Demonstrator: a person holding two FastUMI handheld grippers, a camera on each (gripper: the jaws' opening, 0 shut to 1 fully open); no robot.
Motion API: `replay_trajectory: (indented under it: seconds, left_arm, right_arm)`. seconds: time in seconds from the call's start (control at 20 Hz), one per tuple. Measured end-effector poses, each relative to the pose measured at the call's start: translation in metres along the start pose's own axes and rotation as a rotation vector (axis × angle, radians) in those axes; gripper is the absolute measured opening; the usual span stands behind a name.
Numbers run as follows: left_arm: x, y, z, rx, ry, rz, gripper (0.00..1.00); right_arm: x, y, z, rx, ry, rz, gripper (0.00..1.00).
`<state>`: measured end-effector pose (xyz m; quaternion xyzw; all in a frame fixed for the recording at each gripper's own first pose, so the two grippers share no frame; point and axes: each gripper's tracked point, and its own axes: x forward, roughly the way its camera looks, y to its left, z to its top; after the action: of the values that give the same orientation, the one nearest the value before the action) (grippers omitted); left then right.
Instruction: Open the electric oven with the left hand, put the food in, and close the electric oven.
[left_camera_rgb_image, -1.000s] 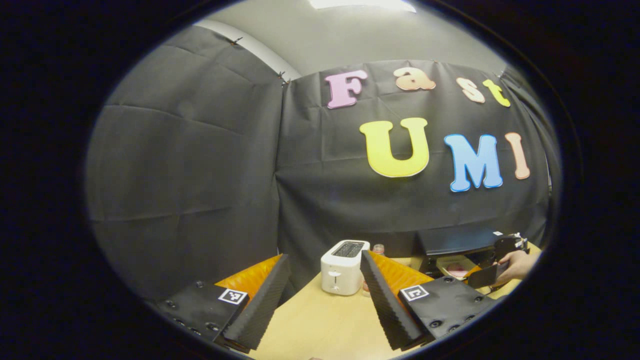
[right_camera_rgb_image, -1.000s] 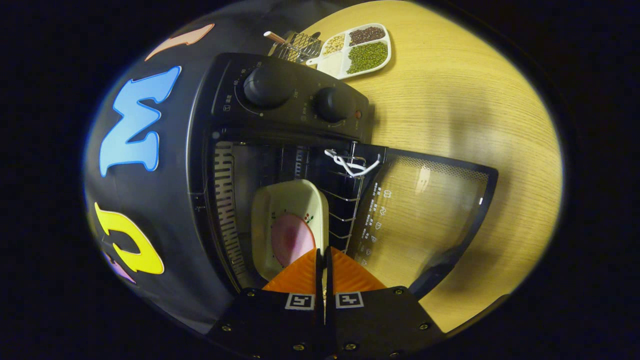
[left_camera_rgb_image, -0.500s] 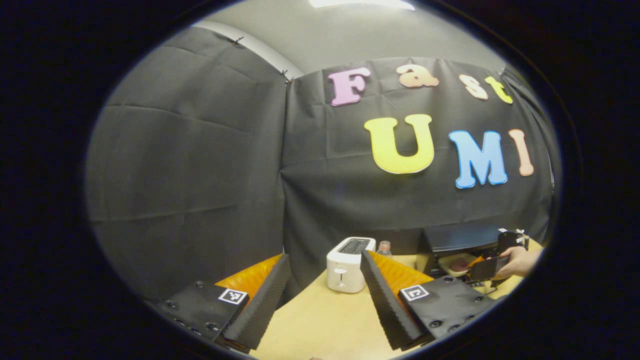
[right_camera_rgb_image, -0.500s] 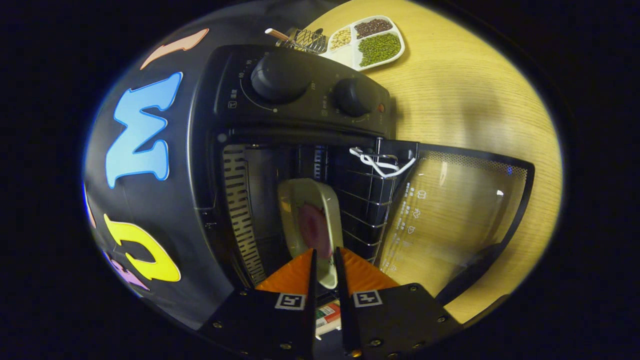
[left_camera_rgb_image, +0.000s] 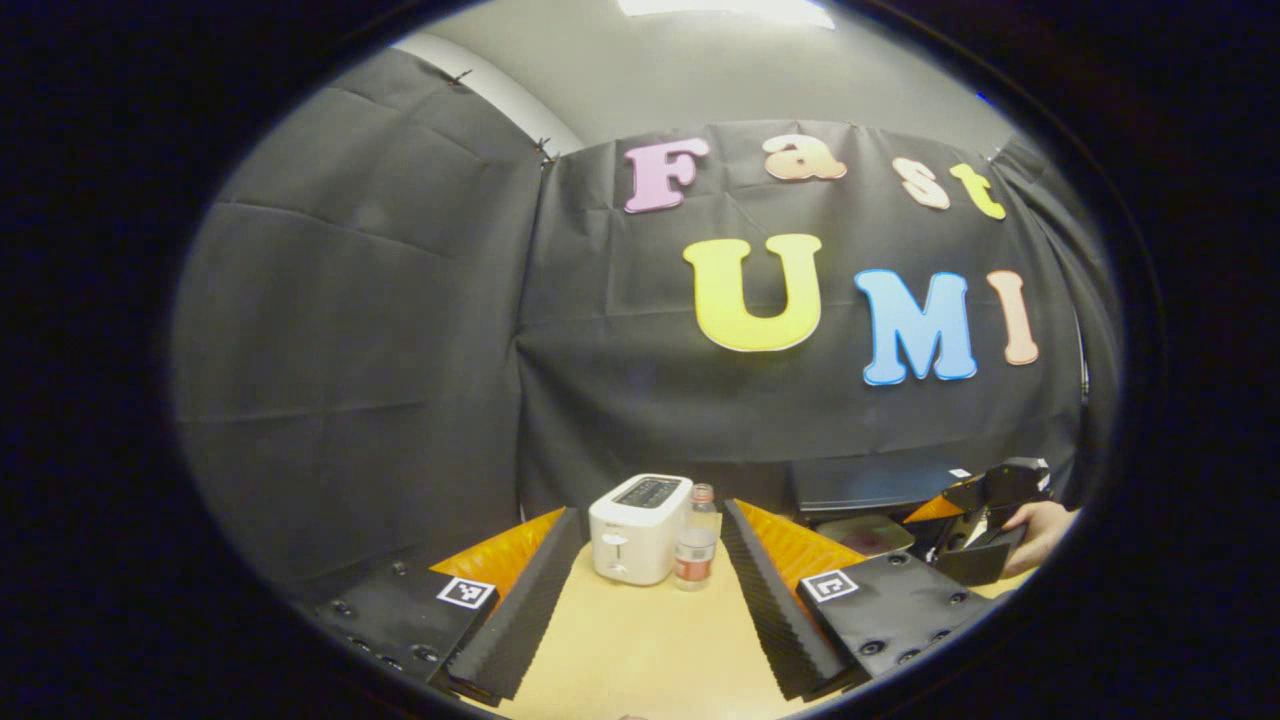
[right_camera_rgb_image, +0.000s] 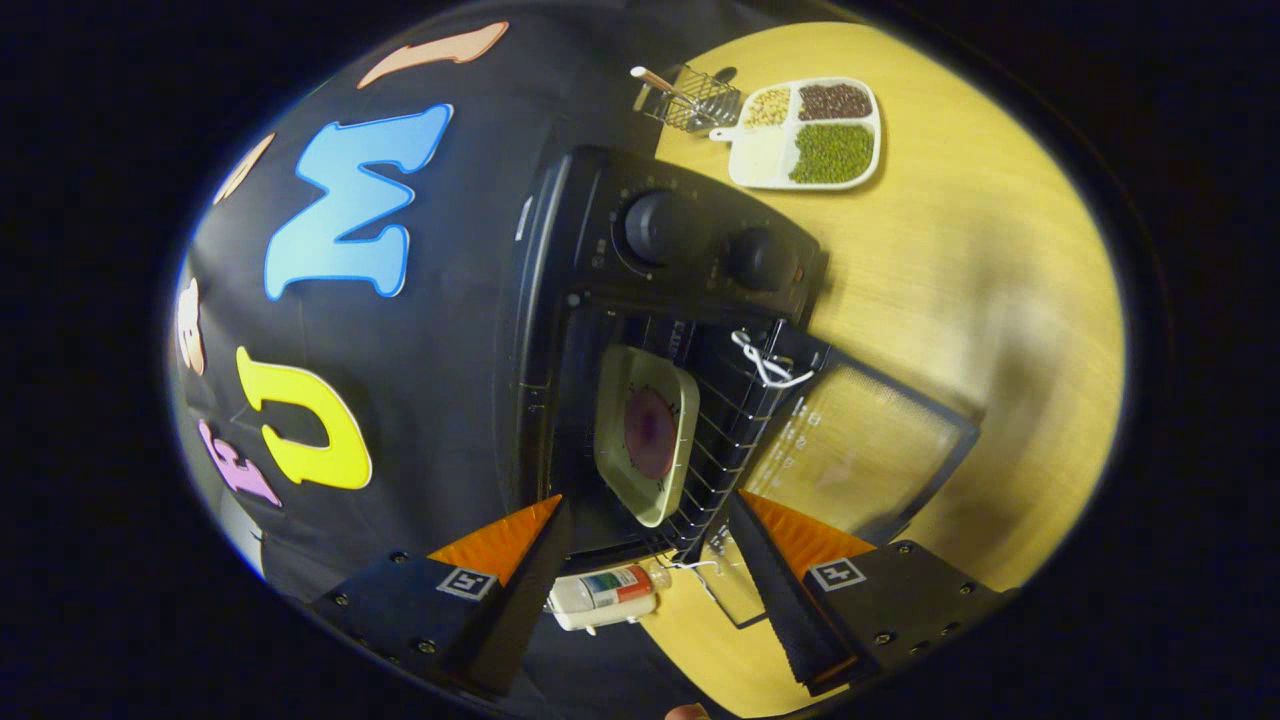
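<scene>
The black electric oven (right_camera_rgb_image: 600, 230) stands with its glass door (right_camera_rgb_image: 860, 450) swung down flat onto the table. Inside, a cream dish (right_camera_rgb_image: 640, 385) with a round pink piece of food (right_camera_rgb_image: 650, 432) rests on the wire rack (right_camera_rgb_image: 725, 420). My right gripper (right_camera_rgb_image: 648, 498) is open just in front of the oven mouth, clear of the dish. My left gripper (left_camera_rgb_image: 649, 510) is open and holds nothing, low over the table, well left of the oven (left_camera_rgb_image: 870, 480). In the left gripper view the right gripper (left_camera_rgb_image: 985, 520) and the hand (left_camera_rgb_image: 1042, 522) holding it are at the oven's front.
A white toaster (left_camera_rgb_image: 640, 528) and a small bottle (left_camera_rgb_image: 695, 548) stand ahead of the left gripper. The bottle (right_camera_rgb_image: 600, 590) also appears between the right fingers. A divided tray of beans (right_camera_rgb_image: 810, 135) and a wire basket (right_camera_rgb_image: 695, 100) lie beyond the oven on the wooden table (right_camera_rgb_image: 960, 260).
My right gripper has opened, let go of the dish and drawn back out of the oven; the dish now rests on the rack. The left gripper has shifted slightly and stays open.
</scene>
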<state>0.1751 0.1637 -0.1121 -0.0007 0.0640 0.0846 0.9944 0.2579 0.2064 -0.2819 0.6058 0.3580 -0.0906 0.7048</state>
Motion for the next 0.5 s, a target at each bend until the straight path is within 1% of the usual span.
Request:
replay_trajectory:
  seconds: [0.15, 0.45, 0.5]
  left_arm:
    - [-0.003, -0.035, -0.010, -0.010, 0.020, -0.059, 1.00]
    - [-0.010, -0.103, -0.041, -0.019, 0.086, -0.176, 0.92]
    - [-0.011, -0.114, -0.047, -0.016, 0.099, -0.198, 0.96]
  right_arm:
    - [-0.026, -0.007, 0.016, -0.092, -0.011, 0.010, 0.97]
    - [-0.078, -0.025, 0.053, -0.348, -0.081, 0.027, 0.98]
    - [-0.086, -0.029, 0.058, -0.391, -0.093, 0.025, 0.97]
